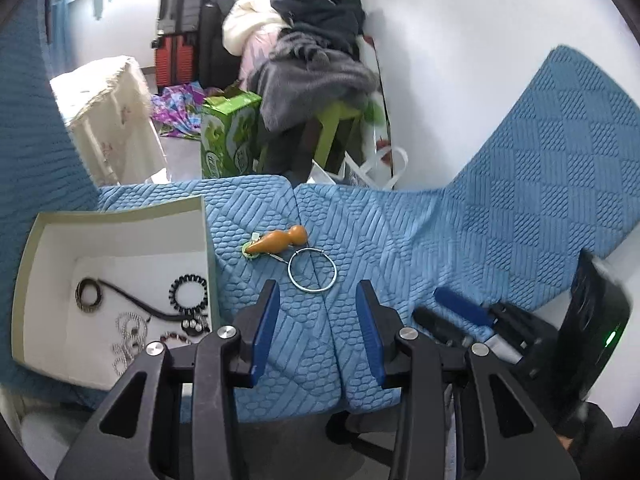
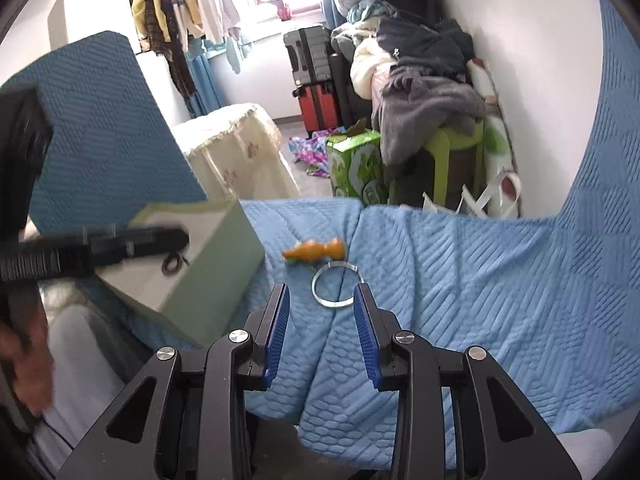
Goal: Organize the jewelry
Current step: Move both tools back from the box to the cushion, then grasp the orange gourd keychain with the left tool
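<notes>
Bangle [image 2: 335, 284] dead ahead of the right gripper [image 2: 321, 334], a thin silver hoop lying flat on the blue quilted cover [image 2: 460, 280], just beyond the blue fingertips [image 2: 282, 300] and centred on the gap between them. Those 2 fingers stand apart with nothing between them, only fabric. Just past the hoop, touching or nearly touching its far rim, lies the orange gourd-shaped charm [image 2: 314, 251].

Over on the other camera, the left gripper [image 1: 318, 328] points down at the same cover, its 2 fingers also apart and empty. The hoop [image 1: 313, 270] sits just beyond its tips too, a shade toward the left finger, with the charm [image 1: 280, 242] further out. To the left of the left finger sits the open box [image 1: 120, 216], white inside, already holding 2 black coiled bands, a dark cord, a sparkly chain and a few beads.

Reading this as the pick-up step: 2 loose pieces left on the cover, and the right gripper looks lined up for the hoop. The hoop is thin and lies flat on soft fabric, so the next move likely calls for tips pressed low, 1 finger inside the ring and 1 outside, pinching the wire without snagging the quilting or nudging the charm, then a carry across to the box.
</notes>
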`<state>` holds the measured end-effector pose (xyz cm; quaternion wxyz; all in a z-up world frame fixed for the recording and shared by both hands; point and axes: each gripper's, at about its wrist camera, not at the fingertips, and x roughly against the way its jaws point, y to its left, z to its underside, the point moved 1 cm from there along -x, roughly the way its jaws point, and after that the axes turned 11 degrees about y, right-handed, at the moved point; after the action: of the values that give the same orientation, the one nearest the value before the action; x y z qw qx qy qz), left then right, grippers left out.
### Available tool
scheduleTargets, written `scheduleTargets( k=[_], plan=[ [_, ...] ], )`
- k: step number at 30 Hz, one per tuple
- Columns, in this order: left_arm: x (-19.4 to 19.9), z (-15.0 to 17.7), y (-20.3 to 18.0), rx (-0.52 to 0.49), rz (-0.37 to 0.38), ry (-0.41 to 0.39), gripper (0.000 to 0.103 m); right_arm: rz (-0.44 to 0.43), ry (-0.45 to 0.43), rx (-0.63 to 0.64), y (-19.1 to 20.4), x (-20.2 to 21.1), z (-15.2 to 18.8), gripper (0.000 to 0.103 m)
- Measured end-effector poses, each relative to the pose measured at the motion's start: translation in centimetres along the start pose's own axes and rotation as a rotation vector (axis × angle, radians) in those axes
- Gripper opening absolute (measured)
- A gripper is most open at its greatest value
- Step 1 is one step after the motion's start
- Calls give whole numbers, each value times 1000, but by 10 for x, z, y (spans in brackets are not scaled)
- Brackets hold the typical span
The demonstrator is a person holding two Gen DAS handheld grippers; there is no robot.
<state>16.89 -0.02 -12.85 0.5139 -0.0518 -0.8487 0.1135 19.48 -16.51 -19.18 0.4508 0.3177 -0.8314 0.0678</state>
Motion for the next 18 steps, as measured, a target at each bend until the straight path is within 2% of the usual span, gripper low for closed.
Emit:
scheduleTargets(
  k=[4, 6, 10, 12, 13, 15, 18],
  plan=[
    [-25, -25, -5, -96, -23, 99, 40, -49, 35, 18, -6, -18, 1, 31],
    [-41, -38, -10, -168, 2, 173, 40, -67, 33, 27, -8, -25, -4, 31],
    [-65, -62, -12, -225, -23, 247, 40, -100, 67, 41, -14, -51, -11, 44],
    [-81, -69, -11, -243, -20, 314, 45, -99, 93, 42, -19, -67, -13, 55],
    [-94, -75, -11, -257, -76, 347, 46, -105, 111, 29, -23, -76, -14, 61],
    [-108, -82, -8, -266, -114, 380, 47, -122, 145, 8, -30, -92, -15, 62],
    [-134, -93, -2, -263, -123, 443, 47, -85, 161, 20, -30, -110, -16, 62]
  ],
)
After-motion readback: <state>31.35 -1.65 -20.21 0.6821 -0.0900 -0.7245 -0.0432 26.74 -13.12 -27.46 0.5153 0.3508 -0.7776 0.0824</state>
